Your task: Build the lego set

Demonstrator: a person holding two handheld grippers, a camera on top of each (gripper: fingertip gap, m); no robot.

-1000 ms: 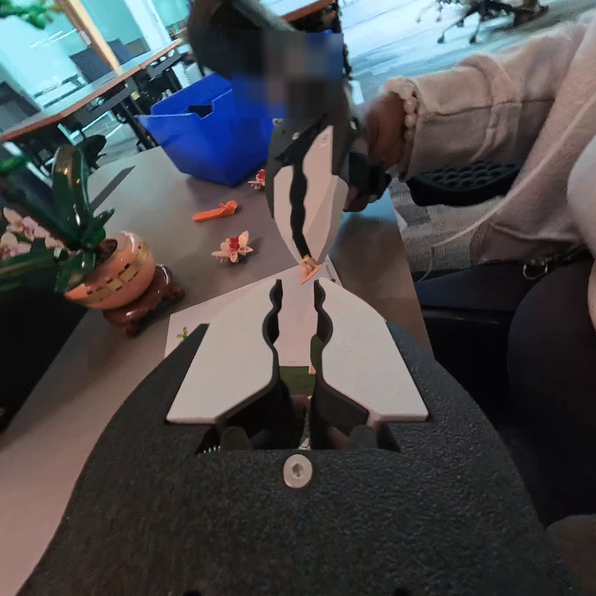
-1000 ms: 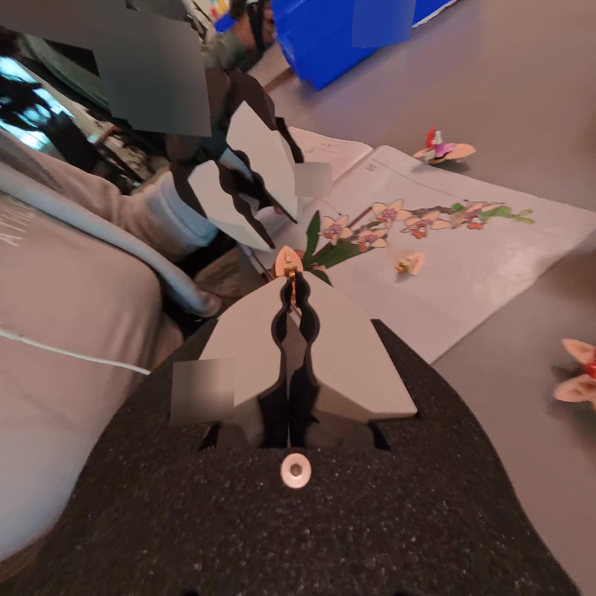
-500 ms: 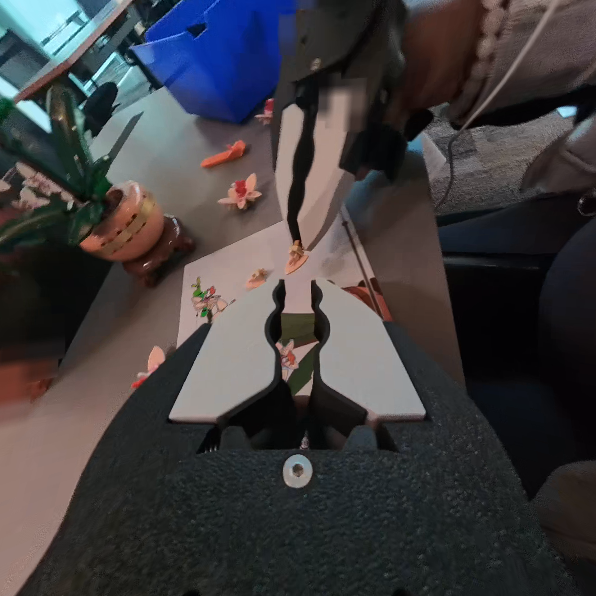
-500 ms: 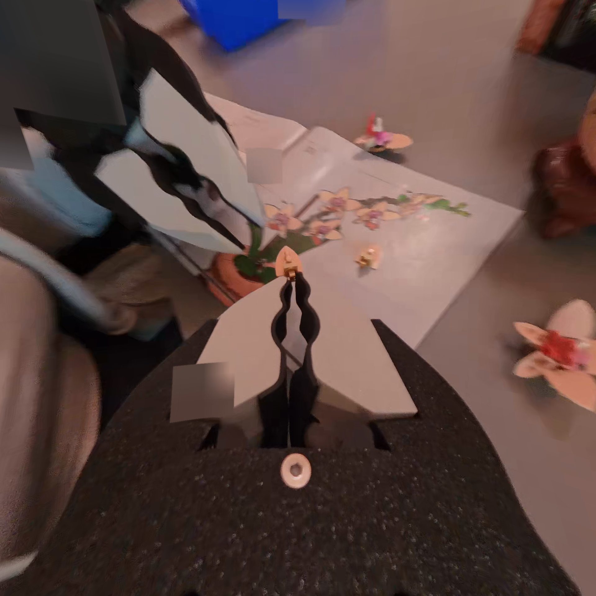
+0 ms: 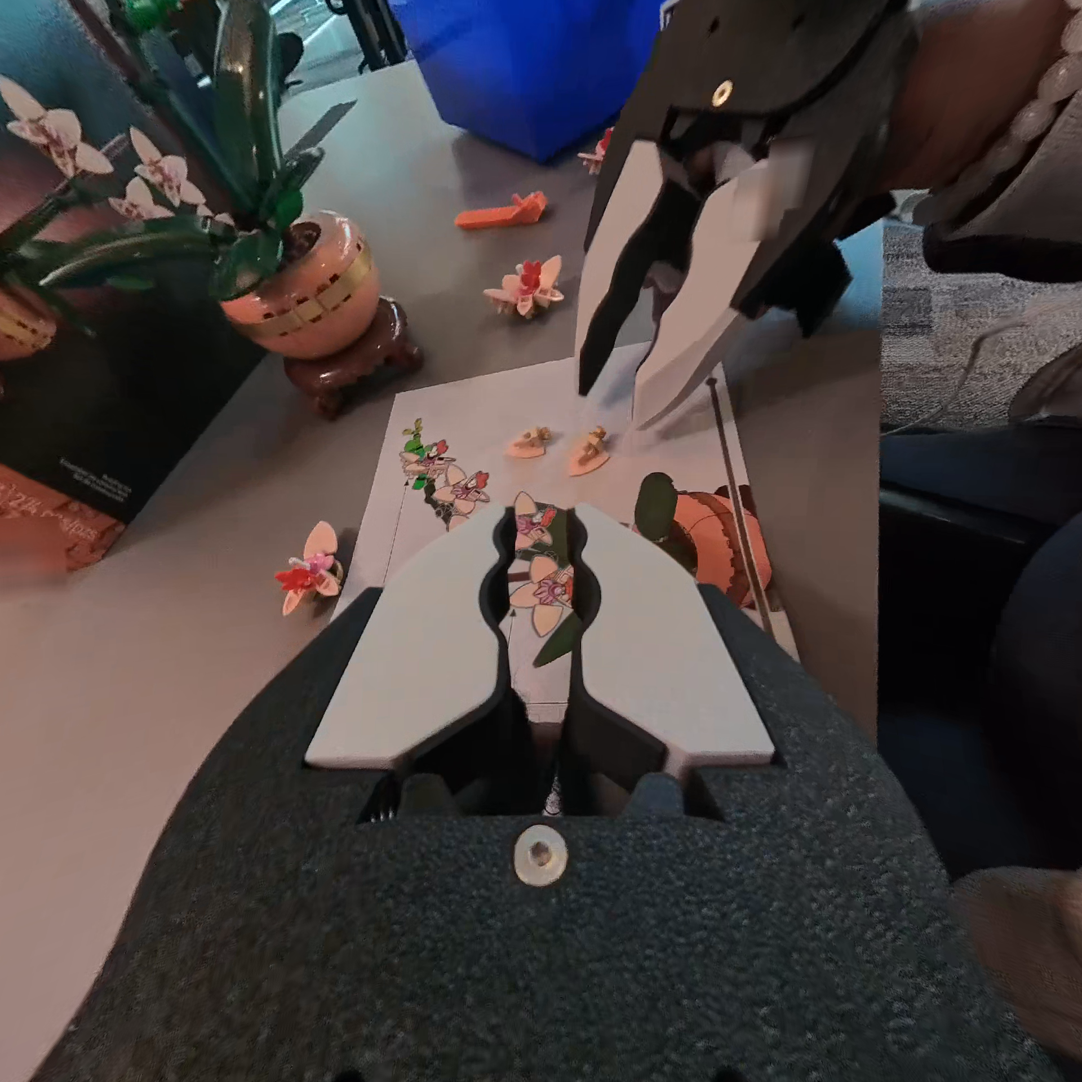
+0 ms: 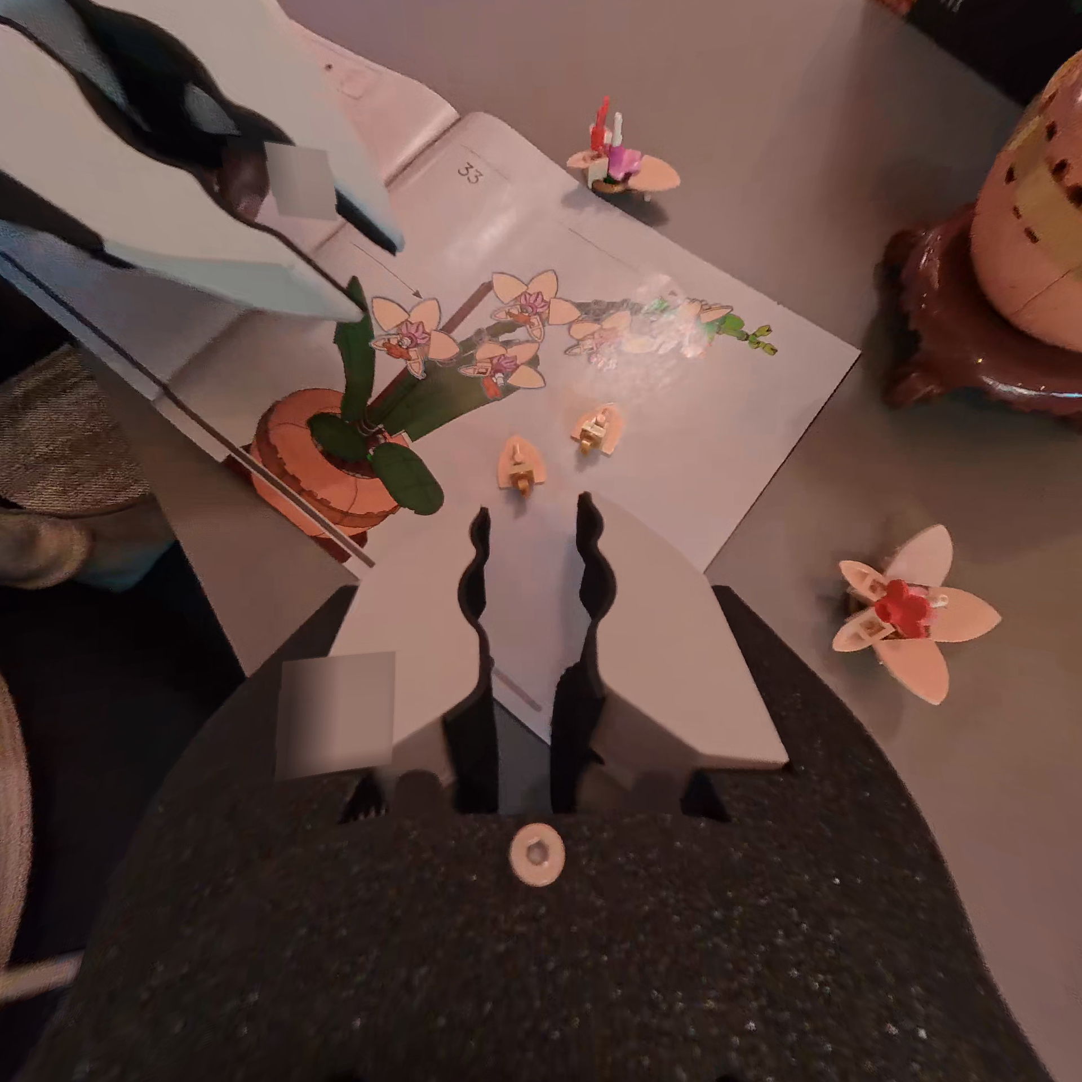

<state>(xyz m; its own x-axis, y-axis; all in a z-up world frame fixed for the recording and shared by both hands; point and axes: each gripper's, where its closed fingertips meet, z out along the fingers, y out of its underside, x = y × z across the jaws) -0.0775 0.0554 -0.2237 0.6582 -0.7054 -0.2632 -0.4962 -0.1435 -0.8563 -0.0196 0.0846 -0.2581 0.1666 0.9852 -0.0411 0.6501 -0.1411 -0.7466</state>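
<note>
Two small tan petal pieces with gold clips lie side by side on the open instruction booklet [image 6: 673, 468]; the nearer one [image 6: 521, 471] and the farther one [image 6: 597, 430] also show in the left wrist view [image 5: 588, 454] [image 5: 527, 445]. My right gripper [image 6: 533, 506] is open and empty, its tips just short of the nearer petal; in the left wrist view it [image 5: 612, 407] hovers right above that petal. My left gripper [image 5: 541, 515] is open and empty, low over the booklet's [image 5: 497, 398] orchid picture; it shows in the right wrist view [image 6: 377, 281].
The built orchid pot [image 5: 304, 287] on its brown stand and the set's box [image 5: 58, 410] stand at left. Assembled flowers lie on the table [image 5: 527, 287] [image 5: 310, 568] [image 6: 896, 609] [image 6: 620, 167]. An orange tool [image 5: 500, 213] and a blue bin [image 5: 527, 70] sit beyond. The table edge is at right.
My right gripper came down to the booklet with a petal piece, opened, and let it go beside the other petal. My left gripper tilted down over the booklet.
</note>
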